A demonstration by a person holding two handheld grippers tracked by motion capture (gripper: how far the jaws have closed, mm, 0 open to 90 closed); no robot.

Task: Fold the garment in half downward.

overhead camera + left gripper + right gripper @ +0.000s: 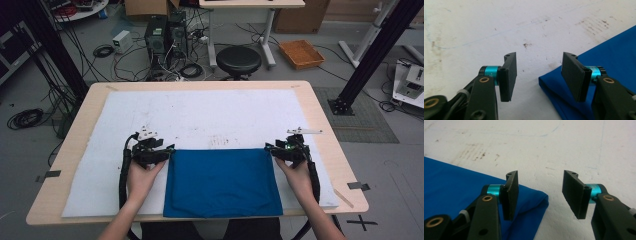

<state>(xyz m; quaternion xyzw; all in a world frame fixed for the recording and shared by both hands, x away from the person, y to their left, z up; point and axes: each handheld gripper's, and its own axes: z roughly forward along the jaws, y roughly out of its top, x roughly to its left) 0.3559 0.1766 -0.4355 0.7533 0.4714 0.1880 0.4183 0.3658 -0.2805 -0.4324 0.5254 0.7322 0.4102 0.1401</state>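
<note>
High view: left gripper [167, 151] at the far left corner of the blue cloth [222, 182], held in the person's left hand [141, 177], black cable trailing down along the forearm. Grey three-cornered plate on top of it. Cloth is folded into a rectangle and lies flat on the white mat [200, 115], near the front edge, between the two hands. Mat covers most of the wooden table [327, 135]; faint brown smudges on the mat just beyond the cloth's far edge. Right gripper [270, 149] at the cloth's far right corner, right hand [298, 177] behind it.

Left gripper view: left gripper [539, 75] jaws spread apart, nothing pinched. Blue cloth [609, 52] corner sits low on the right side, folded edge reaching partway into the gap and passing under the right-hand jaw; pads not pressing it. White mat [499, 27] scuffed and stained behind.

Right gripper view: right gripper [540, 195] jaws spread too, nothing between the pads. Blue cloth [454, 180] comes in from the left, rounded folded corner ending just under the left-hand jaw and a bit into the gap; other jaw is over bare white mat [579, 145]. Cannot tell if jaw tips touch the fabric.

Floor beyond the table: black stool [239, 60], computer towers [165, 32], loose cables, orange tray [301, 53].
</note>
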